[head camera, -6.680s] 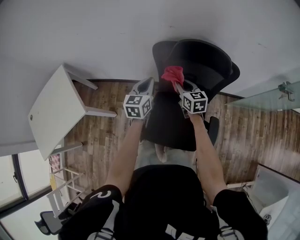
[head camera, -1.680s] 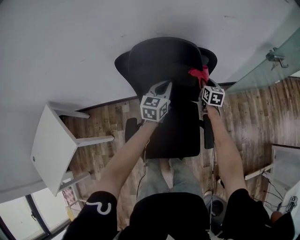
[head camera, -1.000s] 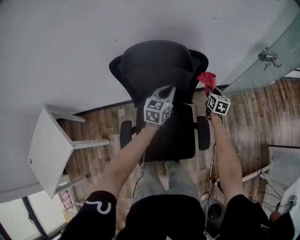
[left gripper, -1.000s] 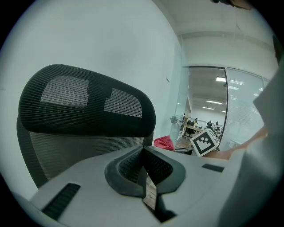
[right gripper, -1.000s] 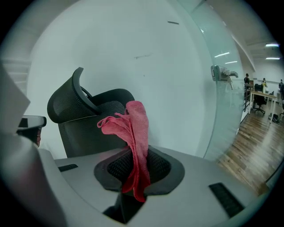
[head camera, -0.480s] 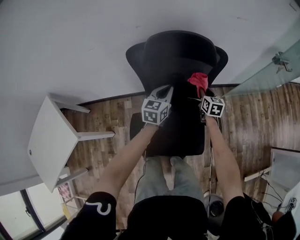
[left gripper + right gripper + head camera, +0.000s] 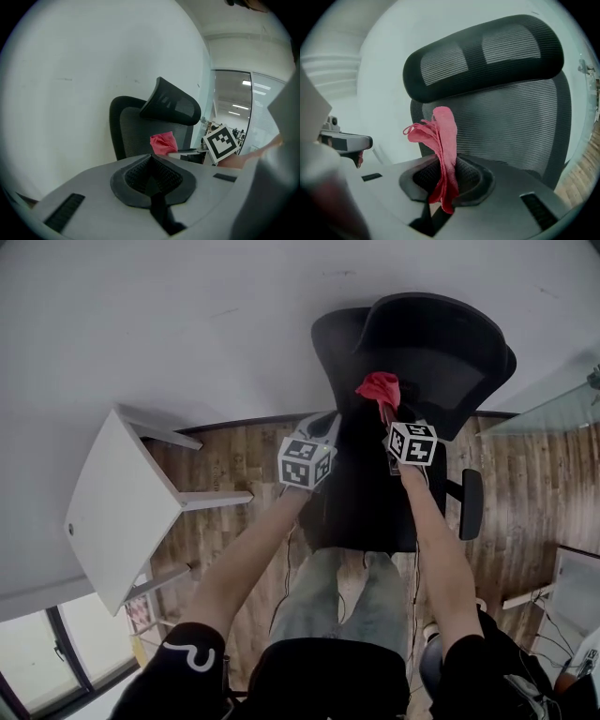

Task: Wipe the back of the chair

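Low in the left gripper view, our left gripper (image 7: 151, 176) has its jaws together, empty. Our right gripper (image 7: 445, 180) clamps the red cloth (image 7: 443, 136), which stands up mid-frame, just before the chair (image 7: 511, 126) back's mesh.

The light is bright and even, and the white wall (image 7: 187, 324) washes pale with hardly a shadow. In the head view the window (image 7: 23, 652) at lower left glares white. Both gripper views bulge like a fisheye, with black corners. My left gripper (image 7: 151, 161) blurs up close, and ceiling lights (image 7: 246, 83) flare far off. In the right gripper view the chair's mesh (image 7: 511, 122) and the red cloth (image 7: 443, 136) look crisp.
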{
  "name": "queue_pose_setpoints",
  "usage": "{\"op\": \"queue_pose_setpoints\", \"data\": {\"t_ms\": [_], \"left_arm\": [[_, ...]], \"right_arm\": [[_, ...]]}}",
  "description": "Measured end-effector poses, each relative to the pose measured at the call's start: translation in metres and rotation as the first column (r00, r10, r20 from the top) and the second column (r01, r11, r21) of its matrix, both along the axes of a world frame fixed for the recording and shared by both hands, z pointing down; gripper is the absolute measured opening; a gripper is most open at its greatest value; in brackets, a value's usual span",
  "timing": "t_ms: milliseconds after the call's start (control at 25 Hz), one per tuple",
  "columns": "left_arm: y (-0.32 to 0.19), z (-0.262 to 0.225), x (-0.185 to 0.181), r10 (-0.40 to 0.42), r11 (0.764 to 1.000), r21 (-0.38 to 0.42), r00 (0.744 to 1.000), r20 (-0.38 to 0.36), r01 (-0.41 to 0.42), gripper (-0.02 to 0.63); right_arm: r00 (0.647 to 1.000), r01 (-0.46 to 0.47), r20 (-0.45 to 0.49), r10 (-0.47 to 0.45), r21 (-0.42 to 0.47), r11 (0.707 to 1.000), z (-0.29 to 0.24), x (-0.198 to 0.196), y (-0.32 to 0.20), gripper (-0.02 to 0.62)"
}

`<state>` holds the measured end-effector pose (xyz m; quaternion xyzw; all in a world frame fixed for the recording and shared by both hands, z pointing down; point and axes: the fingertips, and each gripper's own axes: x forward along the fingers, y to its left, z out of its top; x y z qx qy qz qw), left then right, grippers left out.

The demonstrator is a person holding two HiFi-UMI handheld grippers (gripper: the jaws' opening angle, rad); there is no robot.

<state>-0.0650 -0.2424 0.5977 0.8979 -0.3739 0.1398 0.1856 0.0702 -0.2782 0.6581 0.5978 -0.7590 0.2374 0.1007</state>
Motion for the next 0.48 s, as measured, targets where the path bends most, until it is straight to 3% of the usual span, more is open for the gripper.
{"op": "queue_pose_setpoints", "data": {"t_ms": [240, 480], "left_arm": [[-0.018, 0.017, -0.048, -0.012, 1.0, 0.005, 1.0, 0.012, 0.012, 0.025], [-0.04, 0.028, -0.077, -0.029, 0.999, 0.027, 1.0, 0.006, 0.029, 0.025]], "right_arm": [[0.999, 0.05, 0.012, -0.051, 0.026, 0.998, 0.015, -0.065, -0.022, 0.086], [0.996, 0.084, 0.015, -0.085, 0.032, 0.996, 0.034, -0.102, -0.035, 0.086]]}}
